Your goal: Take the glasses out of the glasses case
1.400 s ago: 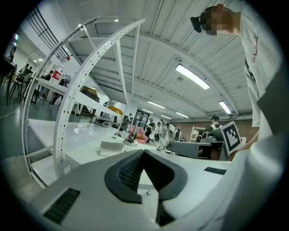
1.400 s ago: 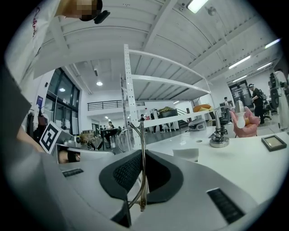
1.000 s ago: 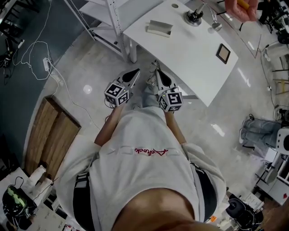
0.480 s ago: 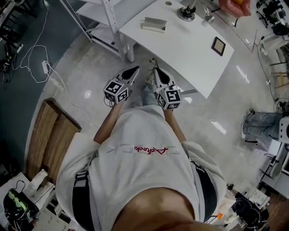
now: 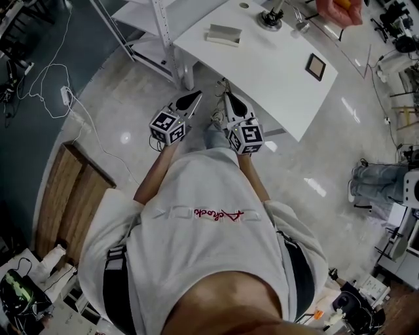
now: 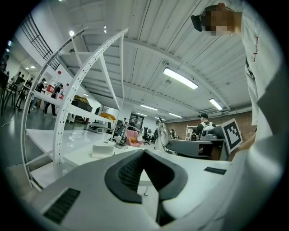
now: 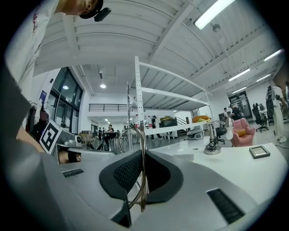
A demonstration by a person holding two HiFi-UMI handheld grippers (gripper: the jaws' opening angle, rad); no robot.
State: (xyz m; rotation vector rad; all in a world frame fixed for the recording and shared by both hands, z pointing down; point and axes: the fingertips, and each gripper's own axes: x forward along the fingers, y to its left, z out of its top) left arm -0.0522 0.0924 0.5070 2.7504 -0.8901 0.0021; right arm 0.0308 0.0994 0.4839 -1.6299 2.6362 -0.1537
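Note:
My right gripper (image 5: 227,98) is held level in front of the person's body, just short of the white table's (image 5: 275,78) near edge. It is shut on thin metal-framed glasses (image 7: 142,176); the wire frame runs up between the dark pads (image 7: 124,173), and a round rim (image 7: 130,137) sticks out past the tips. My left gripper (image 5: 195,98) is level beside it, shut with nothing between its jaws. The pale glasses case (image 5: 223,34) lies on the far part of the table, also visible in the left gripper view (image 6: 103,150).
On the table stand a small square frame (image 5: 316,66) and a metal stand (image 5: 269,19). Another person's hand (image 5: 337,10) reaches in at the far right. White shelf posts (image 5: 160,33) rise left of the table. Cables (image 5: 65,91) and a wooden board (image 5: 72,196) lie on the floor.
Both grippers have edged a little forward and up toward the table's edge, side by side. The glasses stay in the right gripper.

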